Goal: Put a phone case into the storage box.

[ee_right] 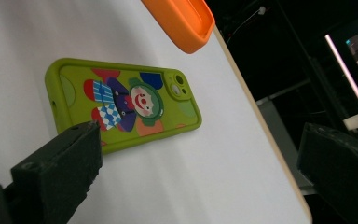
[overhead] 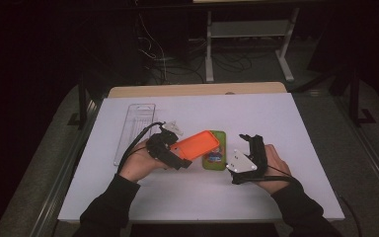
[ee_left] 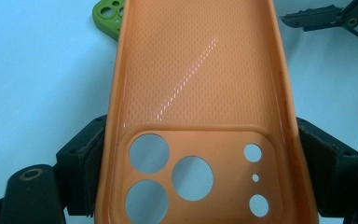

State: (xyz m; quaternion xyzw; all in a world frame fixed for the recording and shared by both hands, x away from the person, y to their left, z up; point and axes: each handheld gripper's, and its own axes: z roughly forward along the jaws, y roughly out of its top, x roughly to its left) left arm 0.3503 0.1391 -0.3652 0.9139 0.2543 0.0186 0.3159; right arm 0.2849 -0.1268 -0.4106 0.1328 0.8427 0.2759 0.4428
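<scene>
My left tongs (overhead: 177,157) clamp the orange phone case (overhead: 196,144) by its camera end, lifted above the white surface (overhead: 276,123); my right tongs (overhead: 250,143) gape empty beside the green case (ee_right: 121,107) lying flat.

Bench (overhead: 286,118): clear tray (overhead: 135,129) lies lengthwise near the left edge, toward the far side; the printed phone case (overhead: 216,159) lies flat near the centre, well right of the tray and apart from it. The plain phone case (overhead: 195,144) is held off the bench, clamped at its camera-hole end between the jaws of the left gripper (overhead: 175,153), its free end reaching over the left part of the printed phone case, toward the far right. Right gripper (overhead: 249,140) sits just right of the printed phone case, jaws spread and pointing to the far edge, not touching it; both hands enter from the near edge.
</scene>
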